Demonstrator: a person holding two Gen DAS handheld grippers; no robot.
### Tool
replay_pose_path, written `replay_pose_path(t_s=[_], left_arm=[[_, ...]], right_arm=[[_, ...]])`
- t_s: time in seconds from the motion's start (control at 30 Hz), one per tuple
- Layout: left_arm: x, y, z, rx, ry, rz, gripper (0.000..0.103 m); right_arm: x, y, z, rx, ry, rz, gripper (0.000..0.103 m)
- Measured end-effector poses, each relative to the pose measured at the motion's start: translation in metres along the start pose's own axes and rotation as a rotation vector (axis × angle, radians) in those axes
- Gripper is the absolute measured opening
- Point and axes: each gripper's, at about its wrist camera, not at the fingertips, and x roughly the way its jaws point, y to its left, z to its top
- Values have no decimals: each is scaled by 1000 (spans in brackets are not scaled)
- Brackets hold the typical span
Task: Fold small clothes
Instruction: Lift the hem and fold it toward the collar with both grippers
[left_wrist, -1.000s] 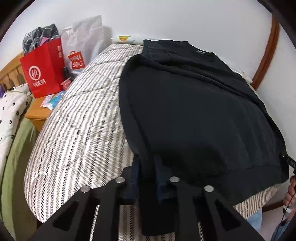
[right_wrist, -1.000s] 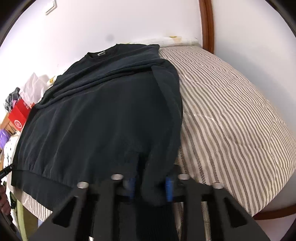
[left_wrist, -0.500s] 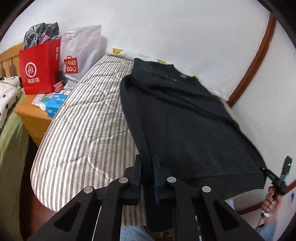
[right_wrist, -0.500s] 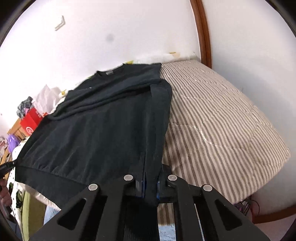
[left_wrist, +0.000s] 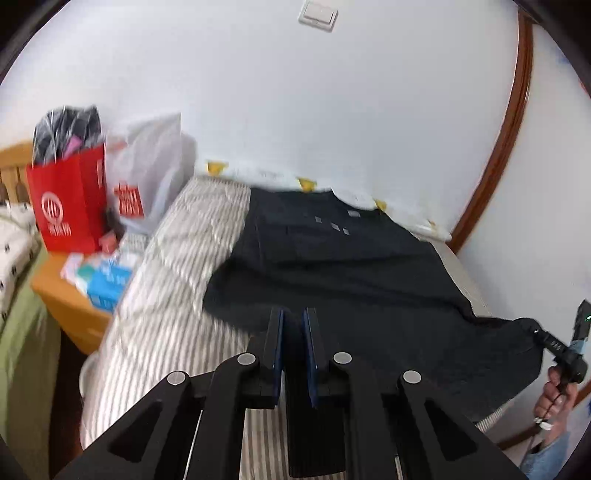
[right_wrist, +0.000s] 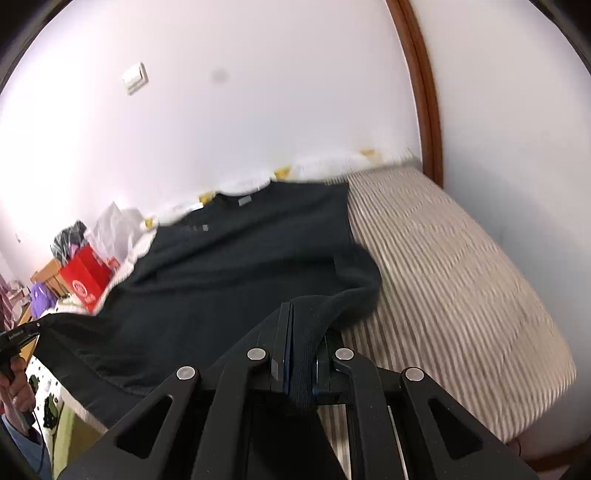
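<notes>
So the black sweatshirt (left_wrist: 343, 266) is spread on the striped bed (left_wrist: 166, 295), its near hem lifted off the mattress. Both grippers are clenched on that hem: left gripper (left_wrist: 293, 325) at 1 corner, right gripper (right_wrist: 306, 332) at the other. Beside the bed, a red bag (left_wrist: 68, 199) sits on a wooden nightstand (left_wrist: 62, 295).

Striped bed (right_wrist: 461, 280) bare and open right of the black sweater (left_wrist: 351, 273), a bare strip on its left too, wall (left_wrist: 332, 110) closing off the far edge, red bag (left_wrist: 68, 206) and white bag (left_wrist: 147, 177) crowding the nightstand (left_wrist: 59, 295) beside the bed
</notes>
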Motion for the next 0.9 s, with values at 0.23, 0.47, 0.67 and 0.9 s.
replay_pose_path(t_s=[0.23,0.47,0.67,0.9], left_arm=[[47,1,53,-12,-40,69,10],[117,4,89,-14,-29,167,10],[170,13,99,-34,12,198,10],[210,24,95,-55,86,211,11]], right_arm=[[45,4,56,27,-1,-12,7],[118,7,95,53,51,-34,7],[175,5,110,69,96,-42,7],[227,-7,108,63,168,-75,8]])
